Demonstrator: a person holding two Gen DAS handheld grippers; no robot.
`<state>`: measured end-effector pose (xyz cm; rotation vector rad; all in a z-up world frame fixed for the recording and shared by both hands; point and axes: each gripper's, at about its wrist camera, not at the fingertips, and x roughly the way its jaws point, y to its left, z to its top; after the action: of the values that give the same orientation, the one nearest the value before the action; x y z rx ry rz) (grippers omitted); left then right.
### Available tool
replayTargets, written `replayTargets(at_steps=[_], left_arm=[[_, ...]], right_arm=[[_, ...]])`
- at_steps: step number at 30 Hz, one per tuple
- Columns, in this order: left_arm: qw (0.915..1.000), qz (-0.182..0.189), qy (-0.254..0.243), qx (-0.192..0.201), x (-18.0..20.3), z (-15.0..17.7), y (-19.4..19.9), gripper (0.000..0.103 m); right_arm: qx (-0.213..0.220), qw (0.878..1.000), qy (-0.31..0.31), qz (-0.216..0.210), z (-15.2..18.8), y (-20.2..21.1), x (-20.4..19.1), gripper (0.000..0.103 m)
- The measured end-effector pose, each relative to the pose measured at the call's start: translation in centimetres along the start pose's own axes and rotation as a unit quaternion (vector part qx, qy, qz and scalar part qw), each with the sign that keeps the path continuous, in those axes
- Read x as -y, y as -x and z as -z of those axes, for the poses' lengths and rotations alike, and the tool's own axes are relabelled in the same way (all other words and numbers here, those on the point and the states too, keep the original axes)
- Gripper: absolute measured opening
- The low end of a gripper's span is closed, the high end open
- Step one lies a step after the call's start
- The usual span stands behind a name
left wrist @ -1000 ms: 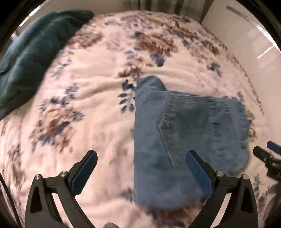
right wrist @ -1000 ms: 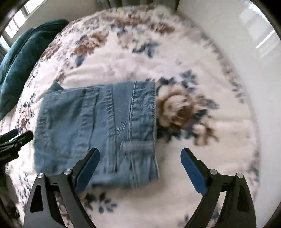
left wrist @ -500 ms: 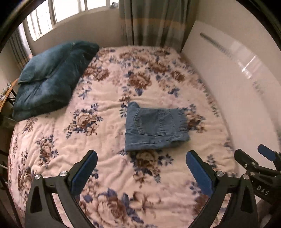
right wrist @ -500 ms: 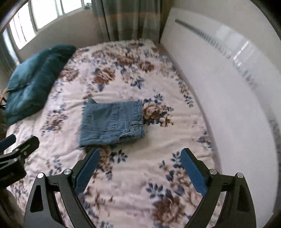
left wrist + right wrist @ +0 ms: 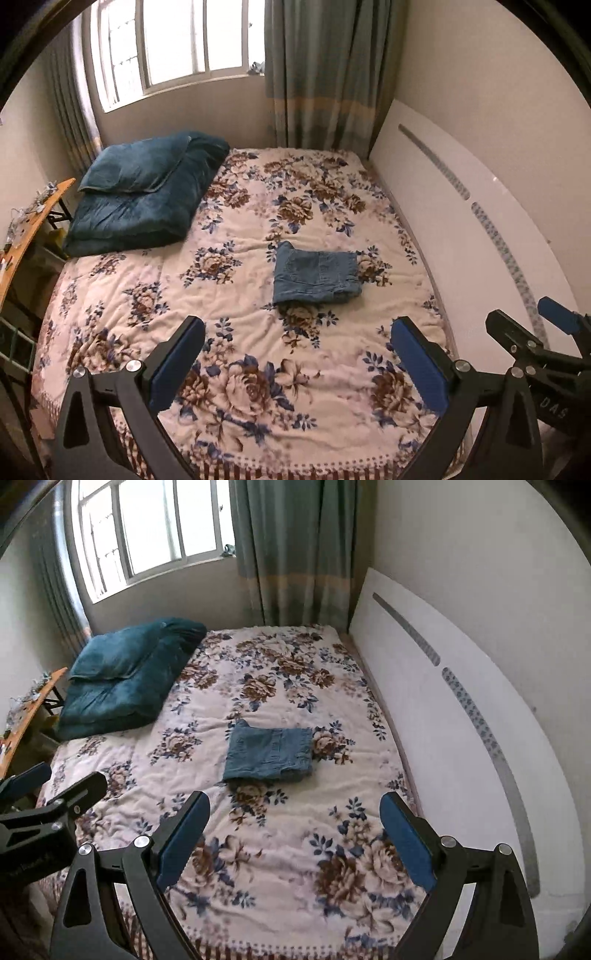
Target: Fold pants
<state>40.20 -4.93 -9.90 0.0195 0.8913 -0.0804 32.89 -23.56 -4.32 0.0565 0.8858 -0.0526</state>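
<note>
While both grippers, left gripper [image 5: 297, 341] and right gripper [image 5: 295, 812], gape empty and farther back than before, folded denim pants [image 5: 317, 272] lie square on the plush floral blanket [image 5: 236, 332].

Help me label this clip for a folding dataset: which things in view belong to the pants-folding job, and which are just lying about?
Part of the job:
- folded blue denim pants on the bed
- open left gripper
- open right gripper
- floral blanket they lie on

Just lying about:
- dark teal folded comforter
- wooden side table
- grey-green curtain

Floral bed [image 5: 236, 369] bears folded jeans [image 5: 316, 275] and teal duvet [image 5: 140, 199].
</note>
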Motion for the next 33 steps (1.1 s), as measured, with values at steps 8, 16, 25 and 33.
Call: replayTargets(at_steps=[8,16,25,33], left_arm=[[0.9996,-0.027,-0.008,0.009,0.1,2.3,6.5,0.103],[0.9996,-0.027,-0.004,0.008,-0.1,4.0,10.1,0.103],[0.9989,-0.041,0.002,0.021,-0.6,3.4,12.0,0.103],[0.9989,-0.04,0.024,-0.005,-1.1,0.5,10.7,0.103]], right_arm=[[0.016,1.0,-0.004,-0.003,2.3,9.3,-0.4,0.095],[0.018,1.0,0.003,-0.006,3.9,13.9,-0.8,0.095],[0.02,1.0,0.002,-0.011,4.2,16.3,-0.5,0.095],[0.009,1.0,0.002,-0.017,1.1,15.7,0.1,0.095]])
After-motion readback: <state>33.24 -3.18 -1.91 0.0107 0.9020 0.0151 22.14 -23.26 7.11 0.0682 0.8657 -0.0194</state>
